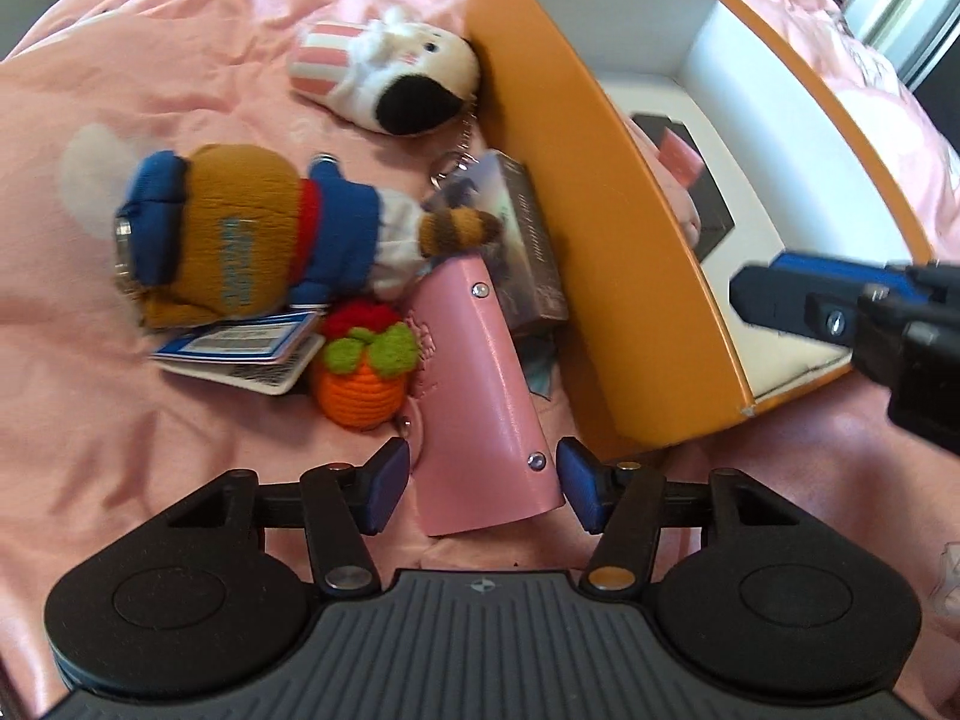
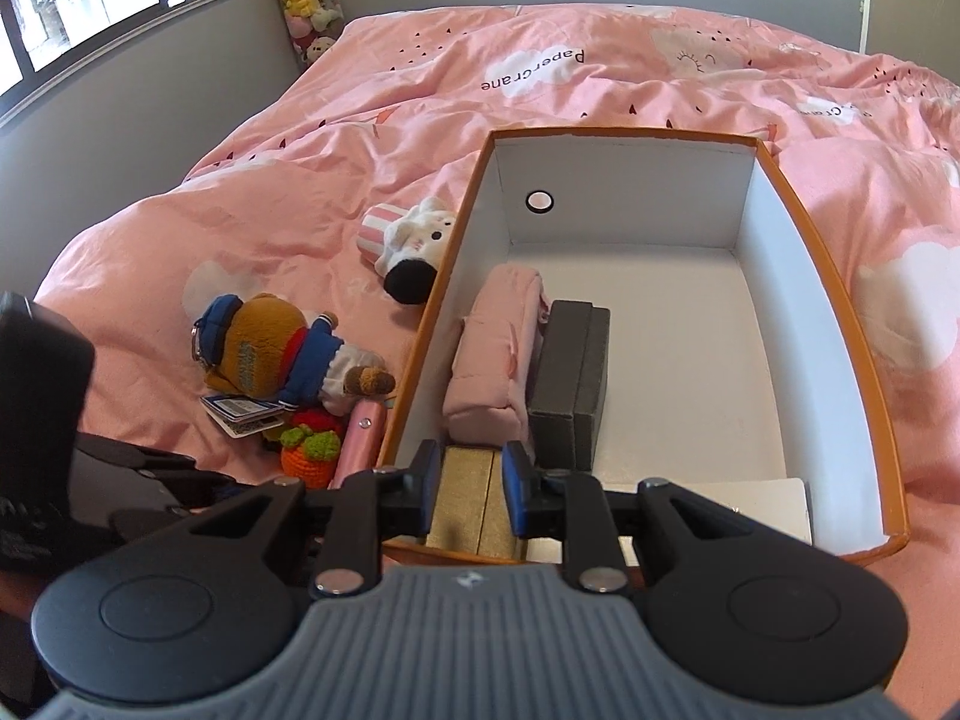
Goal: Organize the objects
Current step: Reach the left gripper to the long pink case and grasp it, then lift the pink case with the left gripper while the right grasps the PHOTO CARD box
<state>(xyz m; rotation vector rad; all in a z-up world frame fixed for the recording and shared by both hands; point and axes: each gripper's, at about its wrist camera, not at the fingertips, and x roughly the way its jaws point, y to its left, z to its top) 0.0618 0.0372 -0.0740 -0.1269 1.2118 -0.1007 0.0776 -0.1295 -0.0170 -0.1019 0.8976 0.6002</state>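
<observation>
My left tongs [image 1: 483, 489] spread astride the stiff, slick pink leather key pouch [image 1: 480, 396], right tongs [image 2: 467, 495] pinching the rigid gold box [image 2: 477, 495]; pouch needs mid-width grip.

Each black claw [image 1: 483, 492] [image 2: 468, 495] has blue pads, silver rivets and a ribbed grey base

**What my things are made of**

My pads [image 1: 585, 495] are smooth blue rubber on matt black plastic. The pink case [image 1: 480, 396] looks like smooth leather with shiny metal studs. The bear [image 1: 252, 228] is fuzzy cloth. The carrot [image 1: 360, 384] is bumpy yarn. The box [image 2: 840, 324] is matt card. The gold box [image 2: 474, 498] I squeeze sparkles.
</observation>
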